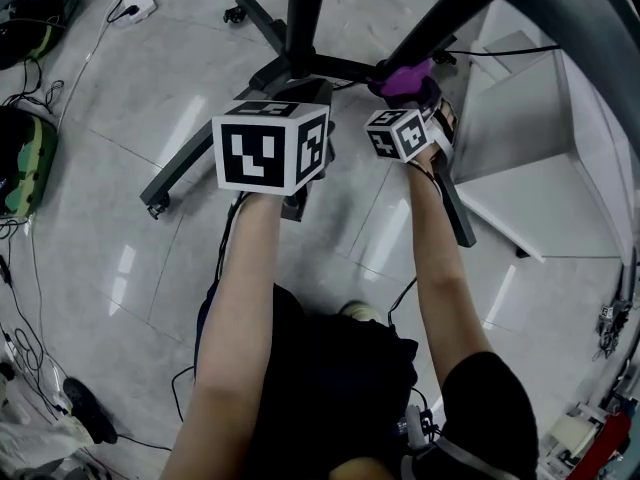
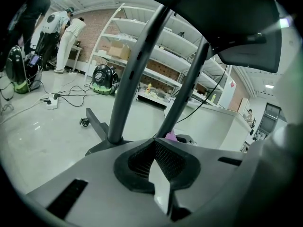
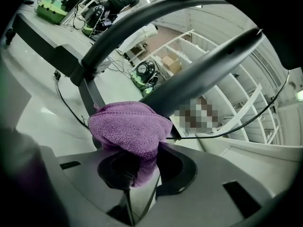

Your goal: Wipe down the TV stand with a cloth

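Our right gripper (image 3: 138, 156) is clenched on the purple cloth (image 3: 129, 126), which bunches out of the jaws and presses against the right slanted pole (image 3: 199, 77) of the TV stand (image 1: 190, 168), low down near its base. Our left gripper (image 2: 154, 144) has its jaws drawn together on nothing and hovers near the left pole (image 2: 135, 74). We judge the cloth soft, light and floppy, best pinched deep in its bulk so a fat pad is left to rub with. The stand looks stiff, but it sits on casters (image 1: 234, 14) and may roll on the glossy floor (image 1: 110, 108). A thin cable (image 3: 246, 121) by the pole, a power strip (image 1: 137, 6) far left and a white platform (image 1: 540, 183) on the right crowd our reach.
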### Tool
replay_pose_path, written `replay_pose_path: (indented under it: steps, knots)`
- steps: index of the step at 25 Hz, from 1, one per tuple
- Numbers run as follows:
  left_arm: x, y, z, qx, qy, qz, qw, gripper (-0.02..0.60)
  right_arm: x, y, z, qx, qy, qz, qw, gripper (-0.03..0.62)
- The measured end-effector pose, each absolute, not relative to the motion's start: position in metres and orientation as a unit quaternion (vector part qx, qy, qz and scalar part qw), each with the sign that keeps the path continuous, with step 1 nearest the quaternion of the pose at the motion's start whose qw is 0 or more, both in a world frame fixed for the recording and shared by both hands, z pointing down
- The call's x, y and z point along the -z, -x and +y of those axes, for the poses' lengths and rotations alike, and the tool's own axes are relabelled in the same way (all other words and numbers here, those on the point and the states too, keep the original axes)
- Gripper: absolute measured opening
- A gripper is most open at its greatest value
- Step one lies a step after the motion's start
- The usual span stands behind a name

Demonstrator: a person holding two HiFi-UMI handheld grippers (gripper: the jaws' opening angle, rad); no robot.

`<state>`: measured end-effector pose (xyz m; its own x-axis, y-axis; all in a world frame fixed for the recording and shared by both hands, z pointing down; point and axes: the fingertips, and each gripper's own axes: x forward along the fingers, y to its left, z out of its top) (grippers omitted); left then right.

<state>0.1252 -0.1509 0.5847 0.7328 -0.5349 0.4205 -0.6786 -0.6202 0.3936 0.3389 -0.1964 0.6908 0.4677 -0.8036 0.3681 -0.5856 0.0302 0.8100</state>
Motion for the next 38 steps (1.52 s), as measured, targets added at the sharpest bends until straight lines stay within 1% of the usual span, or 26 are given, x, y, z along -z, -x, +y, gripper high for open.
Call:
replay_pose_path:
  steps: [6,12,16,19,22,25,30,33,38]
  knots:
    - [-0.580,-0.121,-0.150,-0.132,-0.890,-0.347,0.265,0.006,-0.688,-0.337,-0.191,0.096,-0.689,-0.515,0.501,0.098]
    - [-0.568,-0.116,-0.149,-0.123,-0.889,-0.358,0.256,0.006,-0.679,-0.334,-0.176,0.075,-0.699,-0.532,0.472,0.098]
    - [-0.556,-0.111,-0.147,-0.116,-0.888,-0.369,0.250,0.006,-0.670,-0.320,-0.159,0.054,-0.703,-0.554,0.442,0.098]
    - [-0.546,-0.103,-0.146,-0.118,-0.887,-0.380,0.236,0.006,-0.663,-0.296,-0.149,0.038,-0.693,-0.588,0.416,0.098]
    - [-0.537,-0.090,-0.144,-0.120,-0.883,-0.394,0.224,0.006,-0.653,-0.260,-0.146,0.040,-0.667,-0.632,0.393,0.098]
    - [-0.531,-0.066,-0.141,-0.116,-0.877,-0.410,0.224,0.006,-0.643,-0.208,-0.151,0.040,-0.631,-0.685,0.362,0.098]
    - [-0.531,0.006,-0.142,-0.137,-0.863,-0.446,0.194,0.006,-0.625,-0.104,-0.158,0.042,-0.566,-0.761,0.314,0.098]
    - [-0.543,0.061,-0.137,-0.145,-0.850,-0.471,0.187,0.006,-0.619,-0.040,-0.154,0.072,-0.510,-0.799,0.310,0.098]
    - [-0.581,0.139,-0.116,-0.143,-0.825,-0.507,0.206,0.006,-0.624,0.053,-0.135,0.138,-0.405,-0.844,0.323,0.098]
